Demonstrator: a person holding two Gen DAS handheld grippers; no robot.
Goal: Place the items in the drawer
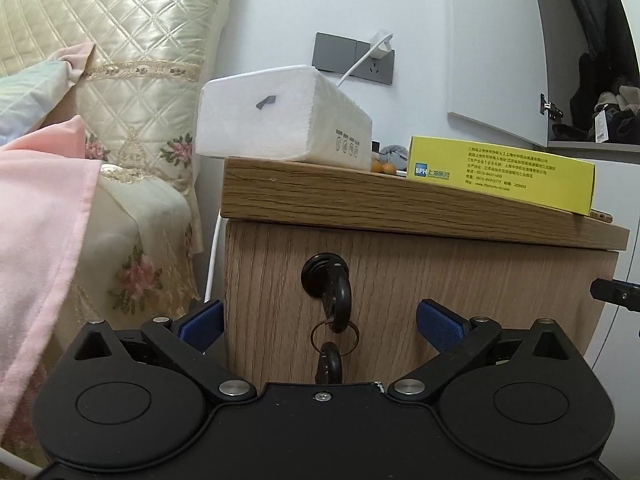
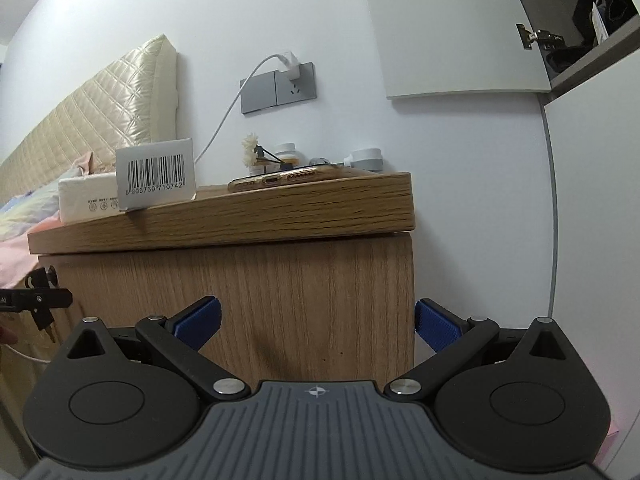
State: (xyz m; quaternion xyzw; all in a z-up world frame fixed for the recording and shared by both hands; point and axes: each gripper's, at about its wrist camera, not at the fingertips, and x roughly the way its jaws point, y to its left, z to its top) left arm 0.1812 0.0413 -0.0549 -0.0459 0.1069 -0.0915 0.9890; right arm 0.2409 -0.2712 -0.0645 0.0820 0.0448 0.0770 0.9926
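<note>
Left wrist view shows the left hand-held gripper (image 1: 318, 322) released, its blue pads either side of the key (image 1: 339, 300) hanging from the lock in the closed drawer front (image 1: 440, 280). A careless pinch could catch the dangling key ring and slip instead of pulling the drawer. The right hand-held gripper (image 2: 318, 322) is also released. The yellow box (image 1: 500, 172), flat and printed, and a white tissue pack (image 1: 280, 120) sit on the bench (image 1: 360, 200) above.
</note>
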